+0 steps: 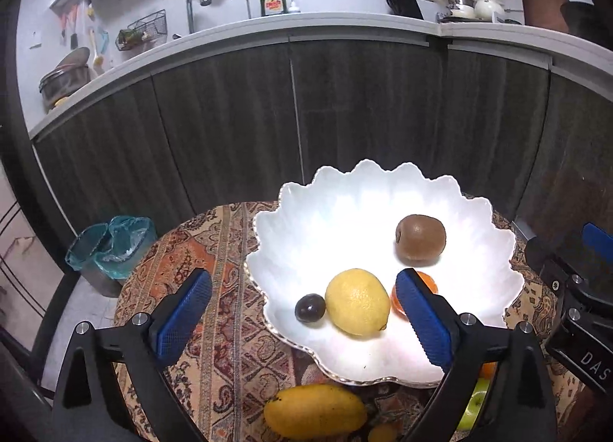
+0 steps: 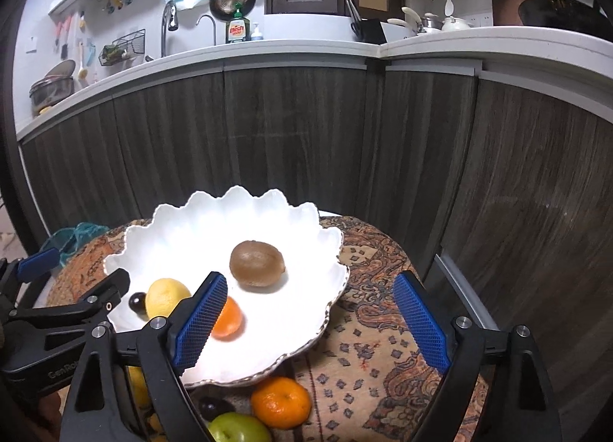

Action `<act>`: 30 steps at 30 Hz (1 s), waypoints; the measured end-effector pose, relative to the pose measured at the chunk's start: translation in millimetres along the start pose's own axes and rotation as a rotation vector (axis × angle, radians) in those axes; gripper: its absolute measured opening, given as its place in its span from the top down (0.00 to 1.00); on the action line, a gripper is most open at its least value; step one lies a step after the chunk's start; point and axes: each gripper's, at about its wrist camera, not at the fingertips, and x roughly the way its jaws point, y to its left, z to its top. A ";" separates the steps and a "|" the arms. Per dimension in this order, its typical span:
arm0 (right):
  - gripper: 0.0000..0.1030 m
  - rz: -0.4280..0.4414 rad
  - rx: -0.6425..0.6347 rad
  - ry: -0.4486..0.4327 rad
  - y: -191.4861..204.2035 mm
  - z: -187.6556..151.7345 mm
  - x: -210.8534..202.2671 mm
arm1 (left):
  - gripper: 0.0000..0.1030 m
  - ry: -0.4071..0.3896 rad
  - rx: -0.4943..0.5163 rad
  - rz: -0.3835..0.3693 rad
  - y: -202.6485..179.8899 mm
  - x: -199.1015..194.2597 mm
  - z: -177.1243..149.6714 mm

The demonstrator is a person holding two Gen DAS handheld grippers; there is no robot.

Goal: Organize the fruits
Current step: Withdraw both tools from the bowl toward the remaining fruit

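A white scalloped bowl (image 1: 345, 197) (image 2: 306, 223) on the patterned round table holds a kiwi (image 1: 420, 239) (image 2: 257, 263), a lemon (image 1: 357, 302) (image 2: 165, 296), a dark plum (image 1: 309, 308) (image 2: 137, 302) and a small orange (image 1: 429, 283) (image 2: 229, 318). On the table in front of the bowl lie a mango (image 1: 315, 411), a mandarin (image 2: 280, 402), a green apple (image 2: 239, 428) (image 1: 473, 405) and a dark fruit (image 2: 210, 406). My left gripper (image 1: 302, 321) is open and empty above the bowl's near left rim. My right gripper (image 2: 312, 323) is open and empty above the bowl's near right rim.
The table wears a patterned cloth (image 1: 214, 250) (image 2: 383, 327). Dark wood cabinets (image 1: 345, 105) with a white counter stand close behind. A bin with a teal liner (image 1: 111, 246) sits on the floor at the left. The other gripper shows at each view's edge (image 1: 582, 308) (image 2: 57, 319).
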 end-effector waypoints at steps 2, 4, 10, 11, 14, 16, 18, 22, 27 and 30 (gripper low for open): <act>0.13 0.006 0.006 0.005 0.0 1.7 -3.3 | 0.04 -0.001 -0.009 0.001 1.2 -5.3 -0.8; 0.13 0.009 0.010 0.006 -0.1 1.9 -7.4 | 0.03 -0.006 -0.014 0.001 2.4 -11.8 -2.6; 0.13 0.024 0.027 0.014 1.4 -5.2 -22.7 | 0.03 -0.006 -0.027 0.002 7.3 -30.2 -12.3; 0.13 0.026 0.026 0.015 1.9 -6.2 -24.5 | 0.03 -0.005 -0.029 0.003 8.0 -32.6 -13.7; 0.13 0.031 0.020 0.017 4.2 -10.5 -31.9 | 0.03 -0.001 -0.039 0.004 11.2 -40.9 -20.3; 0.13 0.032 0.015 0.017 5.4 -12.9 -36.6 | 0.03 -0.002 -0.047 0.003 12.7 -45.3 -23.7; 0.13 0.033 0.009 0.017 6.2 -14.4 -40.6 | 0.03 -0.014 -0.068 0.001 15.6 -51.8 -27.3; 0.13 0.029 -0.001 0.015 5.7 -18.2 -48.8 | 0.03 -0.028 -0.076 -0.001 15.5 -62.3 -34.3; 0.13 0.027 -0.011 0.021 2.5 -25.7 -53.4 | 0.03 -0.027 -0.079 -0.007 11.6 -69.6 -44.9; 0.13 0.024 -0.003 0.034 -3.2 -33.0 -55.2 | 0.03 -0.015 -0.073 -0.019 5.9 -69.8 -53.7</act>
